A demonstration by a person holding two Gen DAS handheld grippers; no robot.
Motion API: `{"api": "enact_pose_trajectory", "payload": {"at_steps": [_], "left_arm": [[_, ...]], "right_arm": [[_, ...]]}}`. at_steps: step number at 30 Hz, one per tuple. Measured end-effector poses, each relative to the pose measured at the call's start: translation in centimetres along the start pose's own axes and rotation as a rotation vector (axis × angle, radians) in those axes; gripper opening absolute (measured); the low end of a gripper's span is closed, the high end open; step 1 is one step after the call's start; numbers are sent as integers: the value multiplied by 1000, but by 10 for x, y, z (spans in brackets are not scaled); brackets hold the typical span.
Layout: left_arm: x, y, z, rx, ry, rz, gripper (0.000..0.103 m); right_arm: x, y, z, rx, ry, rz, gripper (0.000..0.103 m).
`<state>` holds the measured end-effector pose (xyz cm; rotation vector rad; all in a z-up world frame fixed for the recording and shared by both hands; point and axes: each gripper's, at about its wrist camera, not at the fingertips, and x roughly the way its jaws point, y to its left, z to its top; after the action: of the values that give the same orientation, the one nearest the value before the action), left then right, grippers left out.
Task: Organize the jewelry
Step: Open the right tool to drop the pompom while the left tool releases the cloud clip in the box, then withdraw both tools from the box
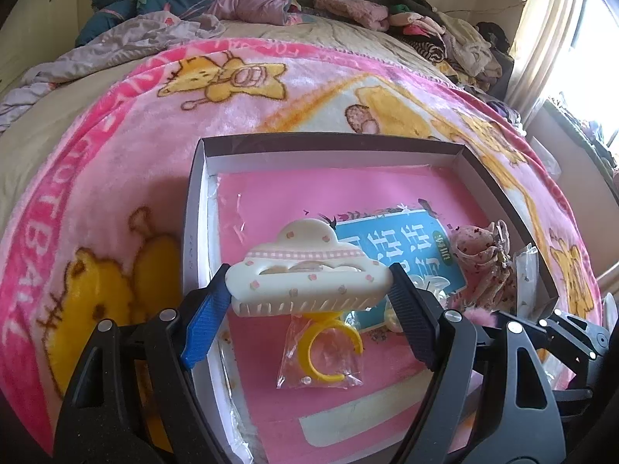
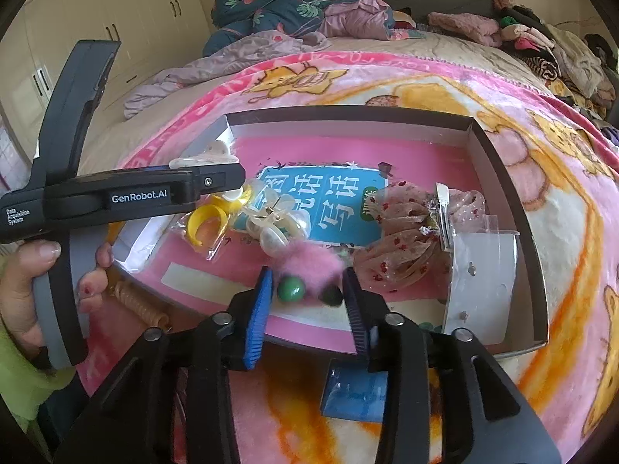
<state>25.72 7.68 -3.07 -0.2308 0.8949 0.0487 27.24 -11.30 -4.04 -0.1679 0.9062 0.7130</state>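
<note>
My left gripper point(image 1: 309, 290) is shut on a cream cloud-shaped hair claw point(image 1: 307, 270) and holds it above the open box point(image 1: 332, 147). Under it lies a yellow ring in a clear bag point(image 1: 329, 348). My right gripper point(image 2: 307, 290) is shut on a pink fluffy hair tie with green balls point(image 2: 309, 270) over the box's near side point(image 2: 537, 232). In the right wrist view the left gripper point(image 2: 216, 183) reaches in from the left with the claw point(image 2: 205, 156). The box also holds a pearly bow clip point(image 2: 274, 224), the yellow ring point(image 2: 205, 224) and a floral fabric bow clip point(image 2: 406, 232).
The box sits on a pink cartoon blanket point(image 1: 116, 162) on a bed. Its floor is a pink and blue book cover point(image 2: 329, 201). A white earring card point(image 2: 479, 286) lies at the box's right. A spiral hair tie point(image 2: 139, 301) and a blue packet point(image 2: 356, 390) lie outside the box. Clothes are piled at the bed's far side point(image 1: 425, 27).
</note>
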Motion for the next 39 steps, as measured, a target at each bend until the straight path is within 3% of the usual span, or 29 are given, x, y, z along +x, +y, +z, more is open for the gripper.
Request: {"api": "enact_pose_trajectory", "payload": {"at_steps": [10, 14, 25, 39], "left_arm": [[-1, 0, 0, -2, -1, -1, 71], [-5, -1, -1, -2, -14, 0, 77], [-30, -1, -3, -8, -43, -8, 80], [-71, -3, -15, -27, -92, -8, 91]], "right_arm": [[-19, -4, -1, 21, -37, -17, 52], [-32, -8, -1, 33, -62, -32, 58], [-53, -14, -3, 53, -99, -54, 63], [-88, -18, -6, 67, -169, -100, 69]]}}
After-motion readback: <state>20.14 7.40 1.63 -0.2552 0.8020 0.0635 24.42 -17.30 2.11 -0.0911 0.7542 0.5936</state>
